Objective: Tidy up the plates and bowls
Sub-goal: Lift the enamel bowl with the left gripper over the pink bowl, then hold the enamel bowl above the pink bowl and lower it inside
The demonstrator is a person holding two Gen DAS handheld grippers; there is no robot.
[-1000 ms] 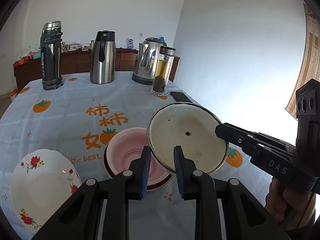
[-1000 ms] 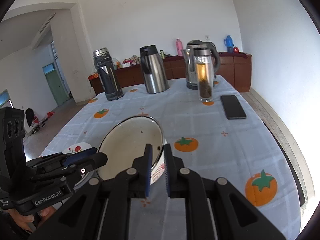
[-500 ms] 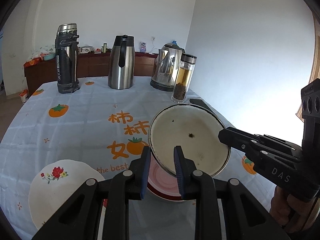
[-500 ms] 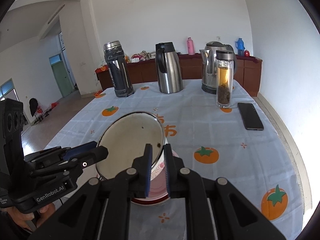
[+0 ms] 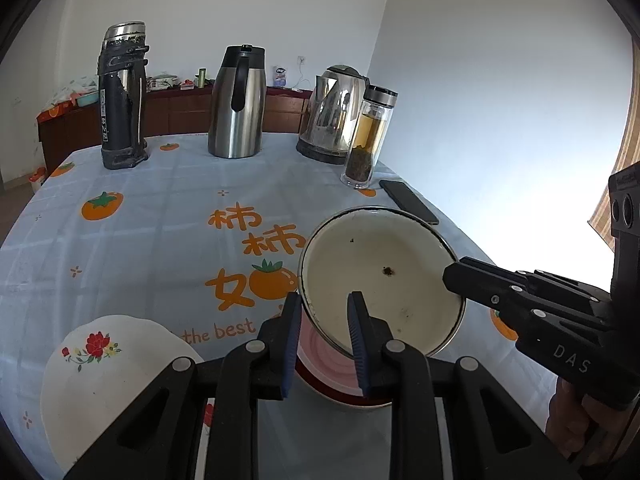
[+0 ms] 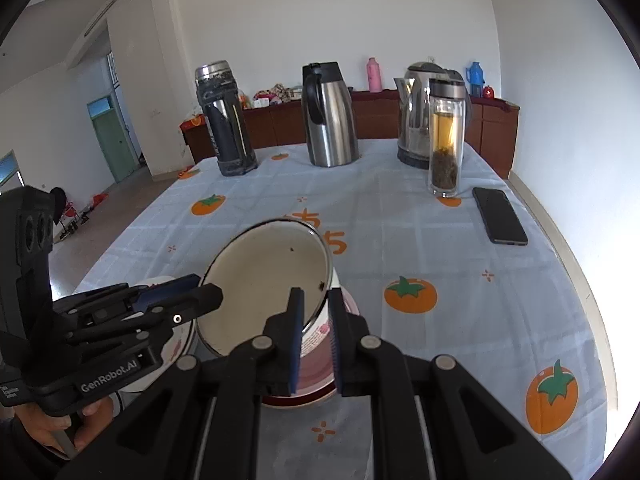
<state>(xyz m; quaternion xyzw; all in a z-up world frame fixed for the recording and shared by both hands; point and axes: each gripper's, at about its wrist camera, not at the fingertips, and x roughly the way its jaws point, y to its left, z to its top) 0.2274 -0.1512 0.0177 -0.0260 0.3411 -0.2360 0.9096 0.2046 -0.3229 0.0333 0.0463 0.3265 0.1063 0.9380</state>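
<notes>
A cream enamel bowl with a dark rim is held tilted above a pink bowl that sits on a dark red plate. My left gripper is shut on the enamel bowl's near-left rim. My right gripper is shut on its opposite rim; the bowl shows in the right wrist view above the pink bowl. A white floral plate lies on the table at the left, apart from both grippers.
The table has a light blue persimmon-print cloth. At the far end stand a black thermos, a steel carafe, a kettle and a glass tea bottle. A black phone lies near the right edge.
Both grippers have carried the enamel bowl towards me over the pink bowl, which was beside it and is now mostly covered. The cameras have drawn back from the far end of the table.
</notes>
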